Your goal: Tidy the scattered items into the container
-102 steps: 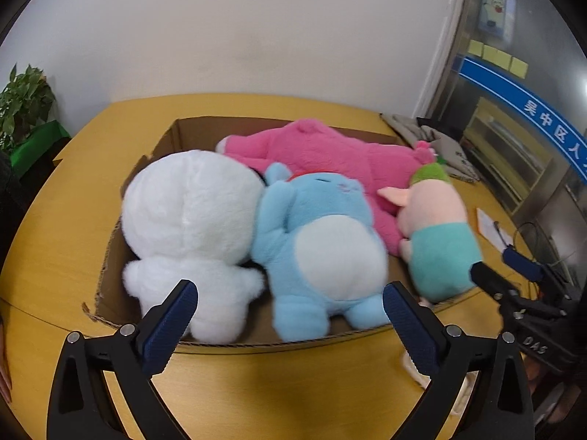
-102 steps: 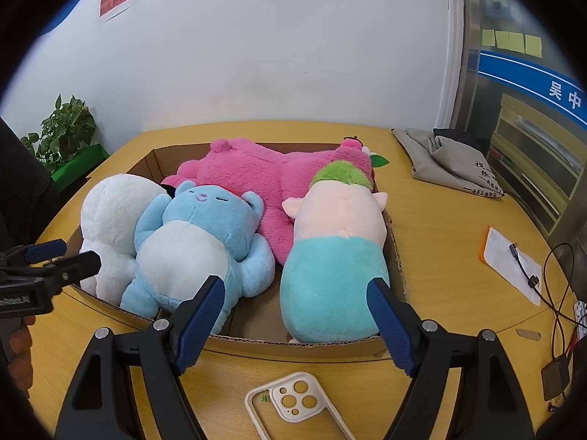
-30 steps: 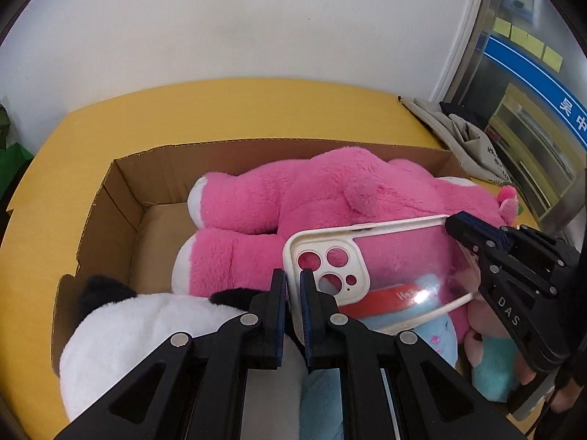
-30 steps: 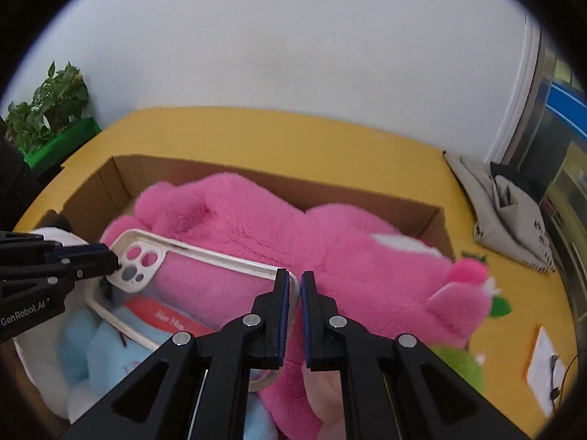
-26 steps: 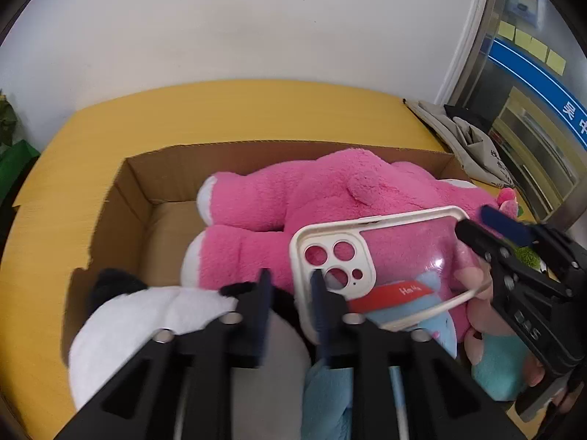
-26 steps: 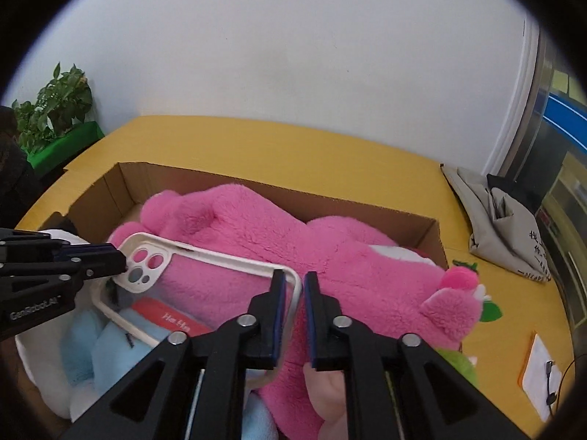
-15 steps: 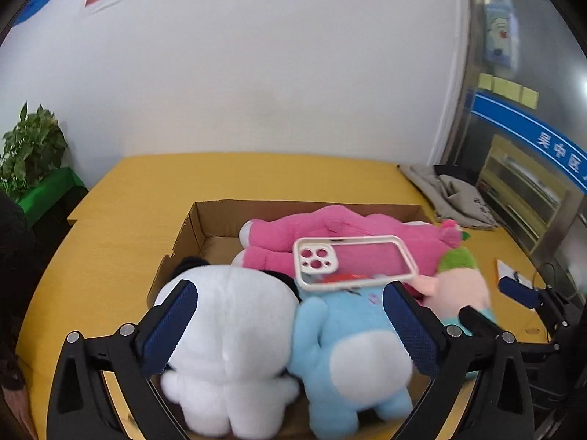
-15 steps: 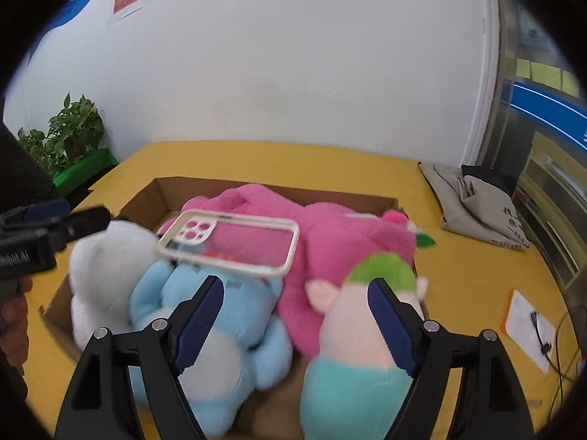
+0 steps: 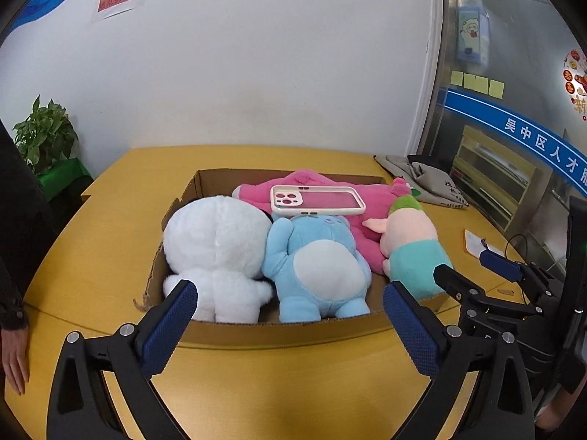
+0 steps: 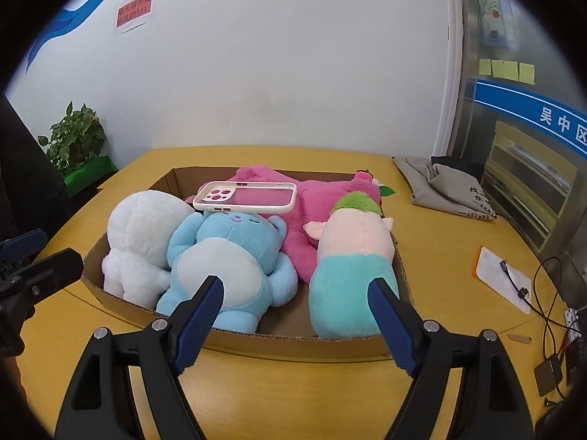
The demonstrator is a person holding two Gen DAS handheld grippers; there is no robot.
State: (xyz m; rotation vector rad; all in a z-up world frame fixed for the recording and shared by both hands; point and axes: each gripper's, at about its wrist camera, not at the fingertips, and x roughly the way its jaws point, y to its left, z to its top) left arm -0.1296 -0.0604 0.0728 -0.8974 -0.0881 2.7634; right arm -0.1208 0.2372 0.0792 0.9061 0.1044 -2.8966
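A cardboard box point(image 9: 293, 330) point(image 10: 293, 344) on the yellow table holds a white plush point(image 9: 216, 245) point(image 10: 143, 231), a blue plush point(image 9: 315, 260) point(image 10: 227, 256), a pink plush point(image 9: 374, 201) point(image 10: 323, 201) and a pink-and-teal plush point(image 9: 411, 245) point(image 10: 352, 249). A white-rimmed clear phone case point(image 9: 319, 201) point(image 10: 245, 198) lies flat on top of the blue and pink plushes. My left gripper point(image 9: 290, 304) point(image 10: 55, 249) stands open and empty at the box's near wall. My right gripper point(image 10: 295, 288) point(image 9: 466, 267) is open too, empty, beside it on the right.
A grey cloth bag point(image 9: 429, 183) point(image 10: 444, 187) lies at the table's far right. A paper with a cable point(image 10: 502, 278) and more wires point(image 10: 550, 300) sit near the right edge. A potted plant point(image 10: 73, 139) stands left. A person's hand point(image 9: 14, 363) rests at the left edge.
Both grippers were shut on the phone case over the box; they opened, let it go and drew back and up. The case now rests on the plushes.
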